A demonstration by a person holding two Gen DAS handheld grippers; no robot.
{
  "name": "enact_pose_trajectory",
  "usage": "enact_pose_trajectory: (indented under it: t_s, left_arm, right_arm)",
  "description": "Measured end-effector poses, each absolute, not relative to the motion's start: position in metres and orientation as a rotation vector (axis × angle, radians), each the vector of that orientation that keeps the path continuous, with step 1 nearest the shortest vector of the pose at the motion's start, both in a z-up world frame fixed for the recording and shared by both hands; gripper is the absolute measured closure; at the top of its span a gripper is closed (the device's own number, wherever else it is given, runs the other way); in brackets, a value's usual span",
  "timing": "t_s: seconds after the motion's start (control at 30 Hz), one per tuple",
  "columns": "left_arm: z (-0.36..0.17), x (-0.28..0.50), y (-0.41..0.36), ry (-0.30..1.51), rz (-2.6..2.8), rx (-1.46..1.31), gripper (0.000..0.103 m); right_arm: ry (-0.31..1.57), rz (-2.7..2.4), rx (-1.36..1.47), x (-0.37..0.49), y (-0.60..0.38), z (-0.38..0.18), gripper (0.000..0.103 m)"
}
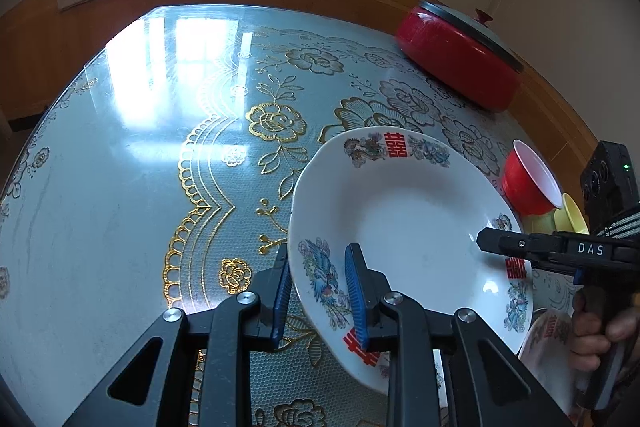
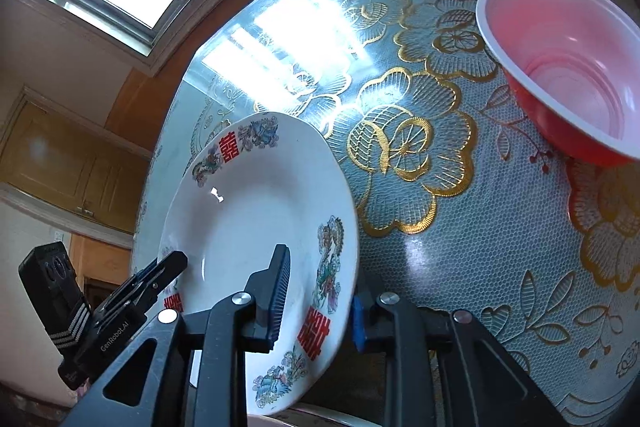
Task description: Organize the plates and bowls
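Left wrist view: left hand-held gripper [image 1: 318, 291] at bottom centre, blue pads closed on the near-left rim of the plate [image 1: 416, 223], one pad under, one on top. Plate is tilted, lifted off the tabletop [image 1: 120, 207]. Right hand-held gripper [image 1: 486, 241] enters from right edge, clamped on the plate's opposite rim. Red bowl [image 1: 528, 179] right of plate; red pot [image 1: 460, 59] upper right.
Right wrist view: plate centre-left, rim pinched between the pads at bottom centre; red bowl upper right.
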State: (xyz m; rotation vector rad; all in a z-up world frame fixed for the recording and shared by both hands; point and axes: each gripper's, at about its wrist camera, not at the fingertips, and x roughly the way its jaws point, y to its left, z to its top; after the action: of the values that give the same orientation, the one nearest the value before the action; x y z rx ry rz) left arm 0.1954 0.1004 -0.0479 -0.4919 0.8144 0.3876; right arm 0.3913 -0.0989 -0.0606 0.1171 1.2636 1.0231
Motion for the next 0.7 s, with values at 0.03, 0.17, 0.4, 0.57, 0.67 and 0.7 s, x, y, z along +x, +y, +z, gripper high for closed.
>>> enact_pose_trajectory:
  t_s: [0.03, 0.17, 0.4, 0.57, 0.67, 0.7]
  left_arm:
    - [-0.048, 0.197, 0.100, 0.816, 0.390, -0.489, 0.076]
    - [-0.053, 0.205, 0.101, 0.824, 0.401, -0.495, 0.074]
    - [-0.051, 0.203, 0.102, 0.808, 0.404, -0.491, 0.076]
    - [-0.037, 0.198, 0.096, 0.776, 0.404, -0.434, 0.077]
    - [-0.032, 0.198, 0.091, 0.764, 0.399, -0.405, 0.077]
    - [-0.032, 0.198, 0.090, 0.764, 0.399, -0.408, 0.077]
  right_arm:
    - [1.260, 1.029, 0.115, 0.391, -0.099, -0.061, 0.077]
    - [1.262, 1.044, 0.116, 0.392, -0.100, -0.061, 0.077]
    - [1.209, 1.031, 0.038, 0.380, -0.091, -0.057, 0.082]
    - [1.190, 1.036, 0.021, 0.375, -0.085, -0.053, 0.082]
    - [1.171, 1.034, 0.001, 0.372, -0.087, -0.048, 0.082]
    - [1.166, 1.029, -0.010, 0.372, -0.087, -0.047, 0.082]
